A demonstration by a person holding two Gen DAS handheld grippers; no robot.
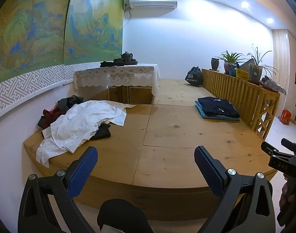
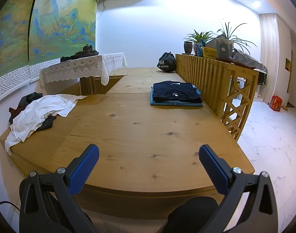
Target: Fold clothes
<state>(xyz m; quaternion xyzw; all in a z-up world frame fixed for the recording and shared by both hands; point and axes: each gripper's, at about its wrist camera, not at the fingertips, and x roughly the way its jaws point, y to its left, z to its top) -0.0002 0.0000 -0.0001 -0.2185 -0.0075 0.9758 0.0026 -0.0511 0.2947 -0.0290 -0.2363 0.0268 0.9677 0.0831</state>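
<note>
Right at the platform's [image 2: 148, 136] near edge, your left gripper [image 1: 146, 160] and right gripper [image 2: 148, 158] gape wide, empty; reach left and you risk dragging dark garments [image 1: 101, 132] out with the white shirt [image 1: 83, 122], well ahead-left, folded stack [image 2: 176, 95] far right

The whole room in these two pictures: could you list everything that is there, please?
Raised wooden platform: one, pine-coloured, centre.
Crumpled white shirt: one, on dark and red unfolded clothes, platform's left.
Folded dark navy garments: a stack over blue, platform's right, beside slatted wooden railing.
Black drawstring sports bag: one, far end.
White lace tablecloth: one, bearing dark teapot set.
Potted green plants: two or more, atop railing.
Yellow basket: one, there too.
White air conditioner: one, wall.
Left tool: black, blue pads, open, empty.
Right tool: same.
</note>
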